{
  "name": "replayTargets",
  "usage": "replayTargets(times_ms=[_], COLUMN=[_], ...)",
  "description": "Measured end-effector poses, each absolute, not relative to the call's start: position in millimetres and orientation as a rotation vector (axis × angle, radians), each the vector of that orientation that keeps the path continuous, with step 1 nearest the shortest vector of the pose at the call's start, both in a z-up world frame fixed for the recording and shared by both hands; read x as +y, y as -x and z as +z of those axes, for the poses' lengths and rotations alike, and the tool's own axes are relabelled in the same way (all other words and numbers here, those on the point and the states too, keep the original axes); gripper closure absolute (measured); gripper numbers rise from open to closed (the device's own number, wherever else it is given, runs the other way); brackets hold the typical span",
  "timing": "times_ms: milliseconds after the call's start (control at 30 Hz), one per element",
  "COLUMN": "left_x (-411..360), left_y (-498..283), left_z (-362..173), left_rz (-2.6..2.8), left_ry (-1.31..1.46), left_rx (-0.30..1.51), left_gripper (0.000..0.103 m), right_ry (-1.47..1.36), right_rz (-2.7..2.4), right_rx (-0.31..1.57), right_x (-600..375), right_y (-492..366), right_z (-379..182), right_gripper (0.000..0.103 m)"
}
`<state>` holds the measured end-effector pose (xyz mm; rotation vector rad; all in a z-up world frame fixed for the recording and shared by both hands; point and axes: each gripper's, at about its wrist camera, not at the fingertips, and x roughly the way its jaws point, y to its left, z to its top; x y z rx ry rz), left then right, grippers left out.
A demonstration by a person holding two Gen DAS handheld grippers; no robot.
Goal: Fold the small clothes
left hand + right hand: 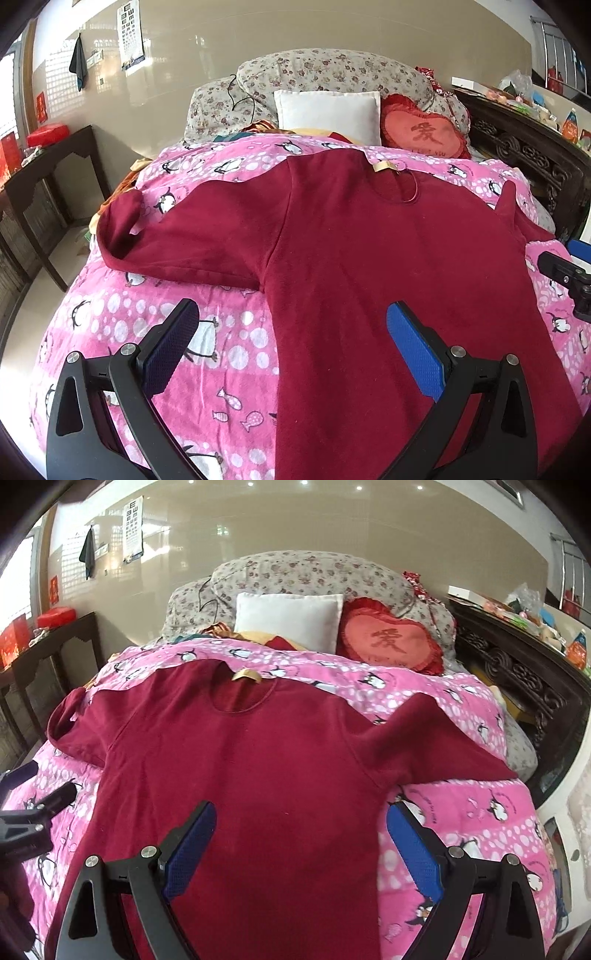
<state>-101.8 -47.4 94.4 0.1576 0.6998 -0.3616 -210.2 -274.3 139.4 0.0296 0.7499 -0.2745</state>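
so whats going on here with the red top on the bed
A person holds a two-finger tool in each hand above a dark red long-sleeved top that lies spread flat, sleeves out, on a pink penguin-print blanket. The left tool hovers open over the top's left side edge, and the right tool hovers open over its right side edge. Neither grips any cloth, and no fold has been made yet.

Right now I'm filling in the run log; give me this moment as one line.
stage: pre-fold | maroon shirt: spread flat on pink blanket | left hand-held gripper: open, empty | right hand-held gripper: open, empty
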Motion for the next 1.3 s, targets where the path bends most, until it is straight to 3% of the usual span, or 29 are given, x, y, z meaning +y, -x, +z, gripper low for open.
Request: replayTargets(times_ms=[1300], left_x=[-12], left_y=[31], left_z=[77], left_rz=[-0.233], left_ry=[-0.077], left_rx=[0.754], left_gripper=[0.001], right_ry=[0.091], right_rz=[-0.112], right_rx=[0.806], right_x=[-199], right_y=[101], right_z=[125], right_gripper=[0.01])
